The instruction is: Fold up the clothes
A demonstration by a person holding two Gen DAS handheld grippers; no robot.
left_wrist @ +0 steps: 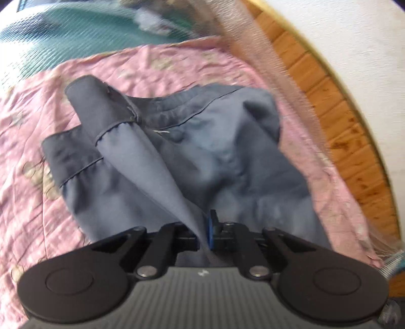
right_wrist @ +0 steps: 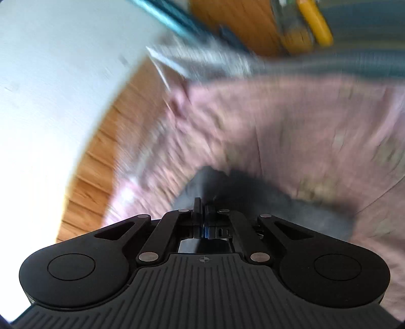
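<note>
A grey-blue garment (left_wrist: 215,157) lies crumpled on a pink quilted bedspread (left_wrist: 33,126), its seamed band toward the far left. My left gripper (left_wrist: 206,227) is shut on a raised fold of this garment, and the cloth runs up from the jaws in a taut ridge. The right wrist view is blurred. In it my right gripper (right_wrist: 203,210) is shut at the near edge of the same grey garment (right_wrist: 291,202), with a strip of cloth seeming to pass between the pads. The pink bedspread (right_wrist: 278,121) spreads beyond.
A wooden surface (left_wrist: 341,126) borders the bedspread on the right, with a white wall (left_wrist: 354,38) past it. Teal fabric (left_wrist: 88,25) lies beyond the bedspread's far edge. In the right wrist view, wood (right_wrist: 101,157) runs along the left and a yellow object (right_wrist: 316,22) sits at the top.
</note>
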